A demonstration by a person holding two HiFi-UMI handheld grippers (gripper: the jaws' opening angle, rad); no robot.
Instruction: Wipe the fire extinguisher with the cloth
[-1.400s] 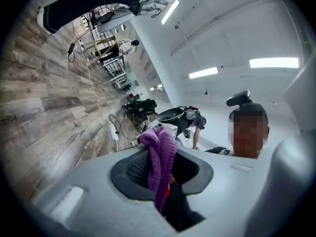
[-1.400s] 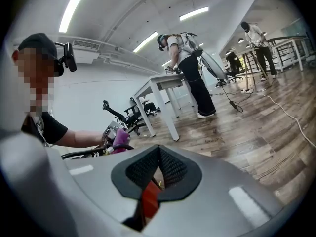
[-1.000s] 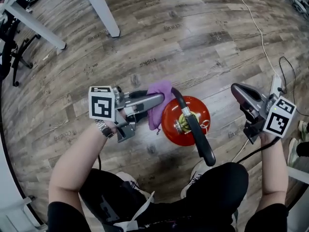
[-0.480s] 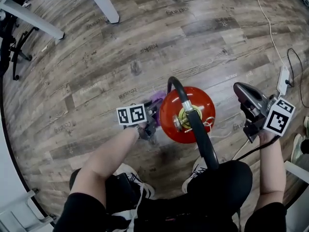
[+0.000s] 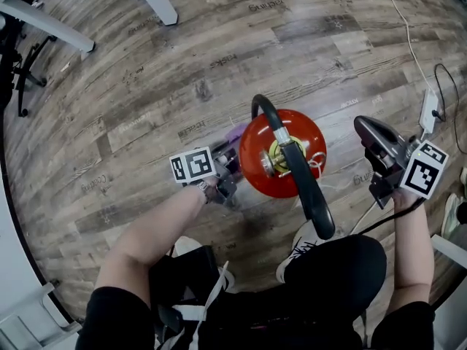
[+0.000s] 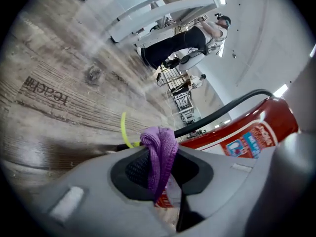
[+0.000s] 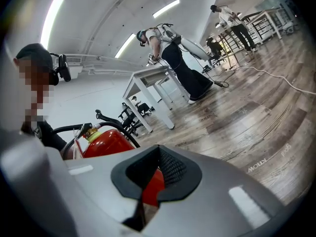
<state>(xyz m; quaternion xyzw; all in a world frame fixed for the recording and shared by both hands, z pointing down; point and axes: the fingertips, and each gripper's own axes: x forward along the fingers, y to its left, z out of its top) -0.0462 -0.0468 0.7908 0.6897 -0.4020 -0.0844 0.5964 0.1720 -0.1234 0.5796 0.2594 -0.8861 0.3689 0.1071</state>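
At the fire extinguisher's nine o'clock, my left tool pinches the purple cloth low against the cylinder. My right tool sits at three o'clock with its jaws slightly apart, empty and bracing nothing, so I judge a hard wipe could tip the extinguisher.

We see our right tool empty, its jaws a narrow slit apart, with the red fire extinguisher showing through the gap. It stands on the wood floor, its black hose arching over the top. Beyond, a person bends over a white table.
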